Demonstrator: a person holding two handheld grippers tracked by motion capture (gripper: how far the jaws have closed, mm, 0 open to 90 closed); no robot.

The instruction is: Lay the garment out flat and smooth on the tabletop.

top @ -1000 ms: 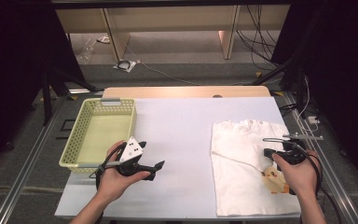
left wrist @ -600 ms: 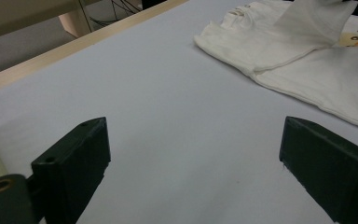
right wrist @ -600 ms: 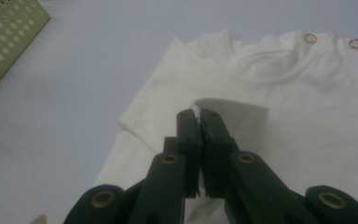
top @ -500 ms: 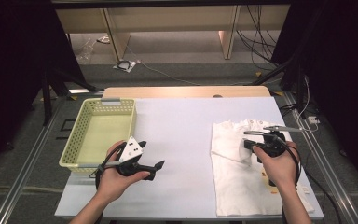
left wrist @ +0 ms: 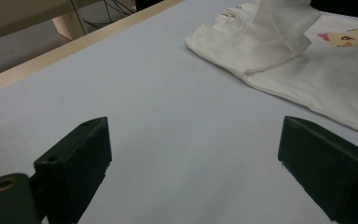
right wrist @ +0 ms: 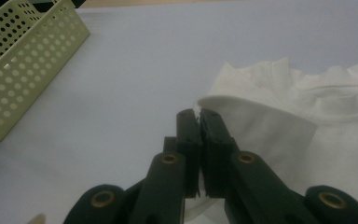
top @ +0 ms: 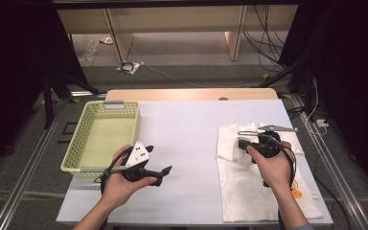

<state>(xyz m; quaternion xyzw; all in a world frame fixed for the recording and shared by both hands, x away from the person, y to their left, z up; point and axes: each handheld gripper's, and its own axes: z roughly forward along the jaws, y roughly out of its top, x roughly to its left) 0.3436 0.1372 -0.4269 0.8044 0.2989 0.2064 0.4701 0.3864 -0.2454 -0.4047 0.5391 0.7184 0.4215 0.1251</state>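
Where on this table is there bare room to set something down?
The widest bare stretch of the white table lies between the yellow basket and the white T-shirt, reaching the far edge. The basket's inside looks bare too. The right side is crowded: the shirt, pinched by the right claw.

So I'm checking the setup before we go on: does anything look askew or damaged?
Nothing damaged. The white T-shirt lies rumpled at its top, because the right tool pinches and lifts a fold. The basket sits straight.

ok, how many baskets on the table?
1. The basket sits at the table's left side, just beyond the left tongs; it also shows top left in the right gripper view.
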